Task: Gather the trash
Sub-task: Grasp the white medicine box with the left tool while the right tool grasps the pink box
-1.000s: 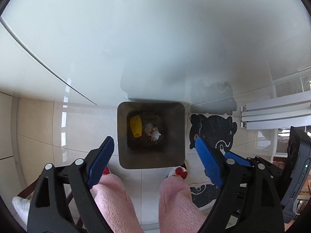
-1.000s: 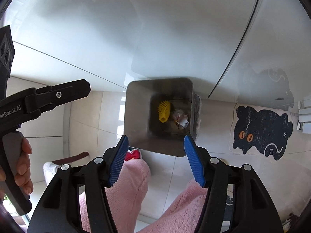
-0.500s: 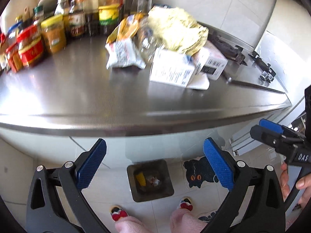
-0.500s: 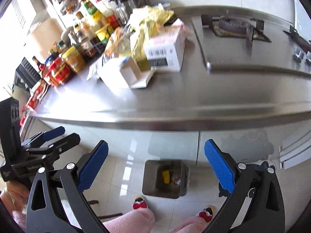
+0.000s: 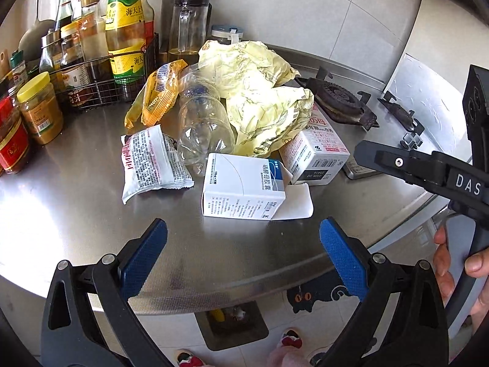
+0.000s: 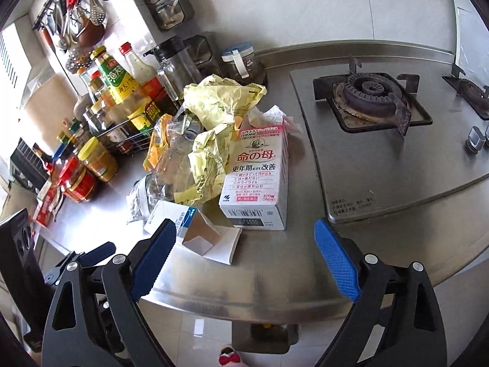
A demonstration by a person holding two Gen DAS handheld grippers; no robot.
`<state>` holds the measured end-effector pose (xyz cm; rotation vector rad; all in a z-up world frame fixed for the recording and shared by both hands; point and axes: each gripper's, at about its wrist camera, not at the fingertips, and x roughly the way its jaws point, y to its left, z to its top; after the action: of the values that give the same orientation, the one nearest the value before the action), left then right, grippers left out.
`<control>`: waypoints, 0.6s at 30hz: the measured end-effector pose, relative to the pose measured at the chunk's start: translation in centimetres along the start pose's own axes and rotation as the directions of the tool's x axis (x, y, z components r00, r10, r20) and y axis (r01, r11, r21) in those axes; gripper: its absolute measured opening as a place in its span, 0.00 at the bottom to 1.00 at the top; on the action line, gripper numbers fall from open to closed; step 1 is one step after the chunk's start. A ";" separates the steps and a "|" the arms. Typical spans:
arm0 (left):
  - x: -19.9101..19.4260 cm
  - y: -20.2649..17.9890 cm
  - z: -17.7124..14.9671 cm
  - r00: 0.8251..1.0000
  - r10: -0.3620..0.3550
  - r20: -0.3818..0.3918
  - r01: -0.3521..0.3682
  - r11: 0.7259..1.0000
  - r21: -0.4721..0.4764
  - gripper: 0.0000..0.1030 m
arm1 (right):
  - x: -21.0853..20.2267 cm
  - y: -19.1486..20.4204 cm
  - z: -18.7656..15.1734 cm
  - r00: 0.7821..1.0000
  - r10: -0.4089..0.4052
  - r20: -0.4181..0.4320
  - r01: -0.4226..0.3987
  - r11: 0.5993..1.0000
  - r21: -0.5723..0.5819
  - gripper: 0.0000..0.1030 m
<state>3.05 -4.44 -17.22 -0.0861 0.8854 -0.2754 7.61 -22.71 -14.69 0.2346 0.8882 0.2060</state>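
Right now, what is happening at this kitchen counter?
A person is collecting trash with two handheld grippers. Both the left gripper and the right gripper are empty above the steel counter; the right jaws are closing slightly. Boxes, wrappers and a clear bottle remain piled there. The bin stands on the floor below.

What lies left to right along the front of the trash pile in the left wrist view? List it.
White printed sachet → clear plastic bottle → white and blue box → white and pink box → right gripper, jaws closing with nothing between them.
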 end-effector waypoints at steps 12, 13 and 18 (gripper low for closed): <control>4.9 0.1 1.8 0.999 -0.010 -0.053 0.011 1.000 0.025 0.92 | 5.6 0.0 1.5 0.989 -0.089 -0.114 0.084 0.995 -0.044 0.78; 5.2 0.1 1.9 0.998 -0.007 -0.054 0.009 1.000 0.030 0.92 | 5.9 -0.1 1.5 0.988 -0.095 -0.123 0.091 0.995 -0.040 0.78; 6.5 0.2 2.1 0.997 -0.014 -0.074 0.017 0.999 0.041 0.86 | 6.9 -0.8 1.4 0.984 -0.105 -0.141 0.102 0.994 -0.026 0.78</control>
<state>8.59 -6.06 -20.85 -0.0445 0.9521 -0.3127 13.04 -21.73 -19.19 0.1569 1.0372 0.1358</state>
